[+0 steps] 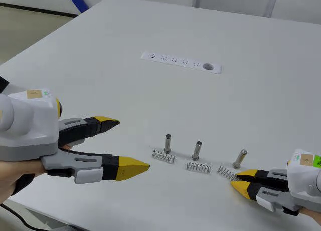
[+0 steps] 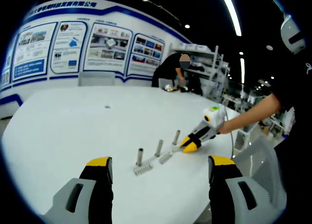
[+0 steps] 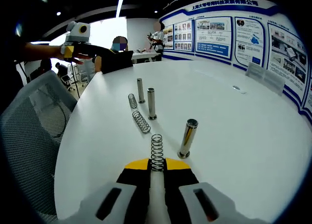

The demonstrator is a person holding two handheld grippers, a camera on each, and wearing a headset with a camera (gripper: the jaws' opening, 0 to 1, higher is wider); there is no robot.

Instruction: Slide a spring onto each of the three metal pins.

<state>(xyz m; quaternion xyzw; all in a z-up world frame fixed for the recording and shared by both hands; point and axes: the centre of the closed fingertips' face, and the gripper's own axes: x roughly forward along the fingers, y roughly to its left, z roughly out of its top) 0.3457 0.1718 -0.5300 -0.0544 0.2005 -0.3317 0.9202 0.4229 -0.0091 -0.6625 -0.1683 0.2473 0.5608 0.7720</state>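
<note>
Fingertips [image 1: 131,168] of the left gripper [image 1: 133,144] stood wide apart in the head view, holding nothing, well left of the row on the bench [image 1: 150,85]. Left pin [image 1: 167,142], middle pin [image 1: 197,149] and right pin [image 1: 241,157] all stood upright and bare, with left spring [image 1: 163,156], middle spring [image 1: 198,166] and right spring [image 1: 226,172] lying just in front of them. The right gripper [image 1: 234,179] had its fingers nearly together at the right spring's near end.

The left gripper view agreed: open fingers framed the row, and nothing was threaded.

Over in the right gripper view, the fingers looked pinched on the last coils of the right spring [image 3: 156,151], with the right pin [image 3: 187,136] just beside. Danger, I'd say: so thin an end-grip could let the spring droop or flick free on the lift, and a swinging tip could topple that loose-standing pin.
</note>
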